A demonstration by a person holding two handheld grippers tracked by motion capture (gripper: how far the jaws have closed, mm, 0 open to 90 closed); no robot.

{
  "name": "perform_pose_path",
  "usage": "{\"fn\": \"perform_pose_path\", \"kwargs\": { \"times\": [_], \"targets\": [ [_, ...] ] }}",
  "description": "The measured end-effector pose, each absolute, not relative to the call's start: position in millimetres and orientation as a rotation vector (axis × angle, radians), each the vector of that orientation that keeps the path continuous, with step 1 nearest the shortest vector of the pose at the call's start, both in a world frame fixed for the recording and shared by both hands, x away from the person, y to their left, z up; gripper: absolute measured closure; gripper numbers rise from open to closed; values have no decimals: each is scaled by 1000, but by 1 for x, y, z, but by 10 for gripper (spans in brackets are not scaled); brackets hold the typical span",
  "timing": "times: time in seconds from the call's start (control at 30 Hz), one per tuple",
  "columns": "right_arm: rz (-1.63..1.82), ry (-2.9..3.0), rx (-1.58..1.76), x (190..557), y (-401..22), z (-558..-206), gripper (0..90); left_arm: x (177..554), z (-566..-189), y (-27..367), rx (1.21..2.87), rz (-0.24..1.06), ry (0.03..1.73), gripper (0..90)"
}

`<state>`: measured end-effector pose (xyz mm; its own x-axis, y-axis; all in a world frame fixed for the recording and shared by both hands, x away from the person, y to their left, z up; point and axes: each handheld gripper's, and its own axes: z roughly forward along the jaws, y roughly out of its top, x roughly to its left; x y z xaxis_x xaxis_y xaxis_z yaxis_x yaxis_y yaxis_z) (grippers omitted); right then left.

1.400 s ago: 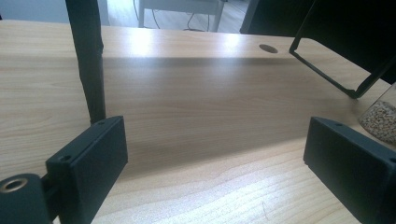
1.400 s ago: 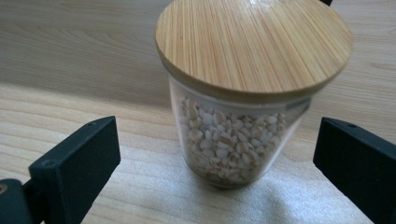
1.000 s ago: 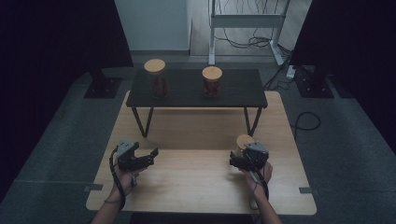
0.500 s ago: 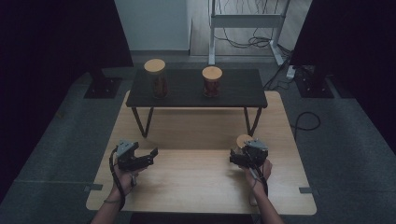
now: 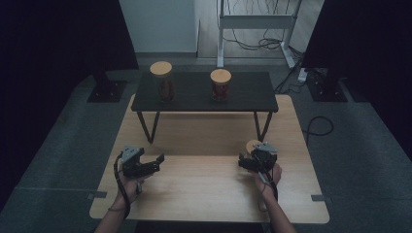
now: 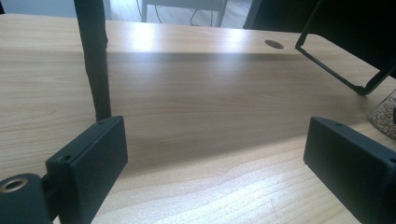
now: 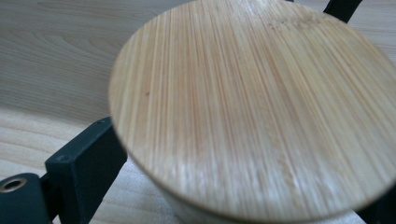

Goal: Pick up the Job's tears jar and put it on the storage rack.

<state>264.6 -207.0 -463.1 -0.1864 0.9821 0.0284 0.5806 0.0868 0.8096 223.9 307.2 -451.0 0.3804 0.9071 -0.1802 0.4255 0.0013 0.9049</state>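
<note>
Little has shifted since the earlier frame: both my hands sit where they were, and only my right gripper [image 5: 248, 160] has changed, its jaws having just been closing in around the jar [image 5: 252, 145] that stands between them.

Largest first: the wooden table [image 5: 204, 194] spreads under both my forearms, and at its far side stands the low black shelf [image 5: 248, 94], carrying two jars with the same bamboo lids, the left one [image 5: 161, 82] tall, the right one [image 5: 221, 85] shorter and reddish inside. They are well apart from each other and from my hands.

My jar stands on the table near its right edge, just ahead of my right hand. In the right gripper view its bamboo lid [image 7: 261, 112] looms large, and one jaw lies right beside the glass under the rim; I cannot tell whether the pads press on it yet, so I take the jaws as narrowing but not gripping.

My left gripper [image 5: 154, 161] rests over the table's left part, jaws wide with nothing between them, pointing toward the shelf leg [image 6: 95, 65]; a jar of grains [image 6: 385, 114] peeks in at the right edge of that view.

I judge the work barely begun: the grasp is being made, and the lift and any placing, perhaps onto the shelf, are all left.
</note>
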Motion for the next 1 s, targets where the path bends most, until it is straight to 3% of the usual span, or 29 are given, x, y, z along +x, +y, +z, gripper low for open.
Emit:
{"fn": "perform_pose_path", "kwargs": {
  "times": [0.77,1.0],
  "targets": [
    [950,1852,1568,276,-212,-466,231,227,-453,308,1610,579,1228,59],
    [938,1847,1554,274,-209,-466,243,225,-452,309,1605,582,1224,59]
  ]
}}
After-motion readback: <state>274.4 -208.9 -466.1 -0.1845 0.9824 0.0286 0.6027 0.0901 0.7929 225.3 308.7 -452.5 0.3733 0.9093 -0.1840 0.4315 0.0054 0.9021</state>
